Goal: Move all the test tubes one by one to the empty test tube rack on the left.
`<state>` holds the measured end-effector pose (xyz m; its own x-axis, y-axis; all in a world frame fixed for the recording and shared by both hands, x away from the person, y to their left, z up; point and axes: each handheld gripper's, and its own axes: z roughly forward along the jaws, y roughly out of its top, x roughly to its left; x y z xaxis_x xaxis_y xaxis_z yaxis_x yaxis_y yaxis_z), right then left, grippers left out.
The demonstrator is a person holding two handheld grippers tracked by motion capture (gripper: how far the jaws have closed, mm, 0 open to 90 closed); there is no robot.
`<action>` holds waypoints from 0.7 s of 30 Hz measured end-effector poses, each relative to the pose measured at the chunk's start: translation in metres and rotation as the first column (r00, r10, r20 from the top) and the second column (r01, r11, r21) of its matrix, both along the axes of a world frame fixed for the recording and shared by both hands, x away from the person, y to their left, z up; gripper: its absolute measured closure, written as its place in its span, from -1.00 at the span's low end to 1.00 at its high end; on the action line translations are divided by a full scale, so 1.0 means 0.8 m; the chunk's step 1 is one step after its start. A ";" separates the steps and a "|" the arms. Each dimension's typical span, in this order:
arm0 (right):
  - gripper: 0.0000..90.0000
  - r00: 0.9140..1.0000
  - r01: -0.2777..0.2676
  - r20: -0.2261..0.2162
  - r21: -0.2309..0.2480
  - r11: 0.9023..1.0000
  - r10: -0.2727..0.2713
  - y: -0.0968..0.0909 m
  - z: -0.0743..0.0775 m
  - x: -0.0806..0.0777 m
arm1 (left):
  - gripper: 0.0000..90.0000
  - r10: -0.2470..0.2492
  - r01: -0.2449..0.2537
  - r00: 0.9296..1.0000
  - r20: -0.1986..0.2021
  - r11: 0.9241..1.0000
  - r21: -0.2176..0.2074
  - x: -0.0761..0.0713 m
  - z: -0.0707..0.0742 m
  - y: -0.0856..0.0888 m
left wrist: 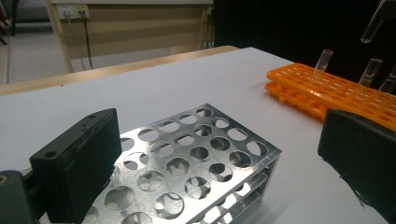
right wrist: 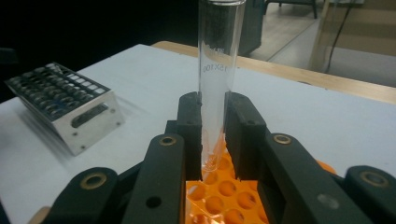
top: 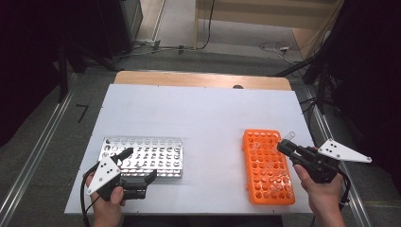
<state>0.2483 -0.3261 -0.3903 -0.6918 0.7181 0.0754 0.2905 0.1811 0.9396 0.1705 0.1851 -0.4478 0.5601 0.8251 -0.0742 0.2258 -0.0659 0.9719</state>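
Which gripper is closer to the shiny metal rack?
Left. The left gripper hovers over the metal rack with jaws open; the right gripper is across the table above the orange rack, holding a glass tube.

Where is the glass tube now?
The tube stands upright, clamped in the right gripper just above the orange rack, at the table's right side.

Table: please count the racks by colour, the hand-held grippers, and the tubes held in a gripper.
Metal rack: 1
Orange rack: 1
Hand-held gripper: 2 (left, right)
Held tube: 1
Total: 5
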 end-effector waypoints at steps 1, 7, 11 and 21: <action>0.66 1.000 -0.005 0.000 0.003 1.000 0.005 0.003 0.001 -0.002 | -1.00 -0.005 0.005 1.000 0.000 1.000 -0.001 0.000 0.001 -0.002; 0.66 0.999 -0.050 -0.008 0.013 0.999 0.050 0.026 0.007 -0.015 | -1.00 -0.033 0.033 0.999 -0.008 0.999 -0.004 -0.002 0.004 -0.013; 0.65 0.997 -0.079 -0.015 0.007 0.997 0.079 0.042 0.007 -0.023 | -1.00 -0.052 0.052 0.999 -0.014 0.999 -0.011 -0.003 0.007 -0.022; 0.65 0.988 -0.155 -0.030 -0.029 0.988 0.154 0.088 0.000 -0.045 | -1.00 -0.091 0.090 0.995 -0.039 0.996 -0.012 -0.007 0.016 -0.044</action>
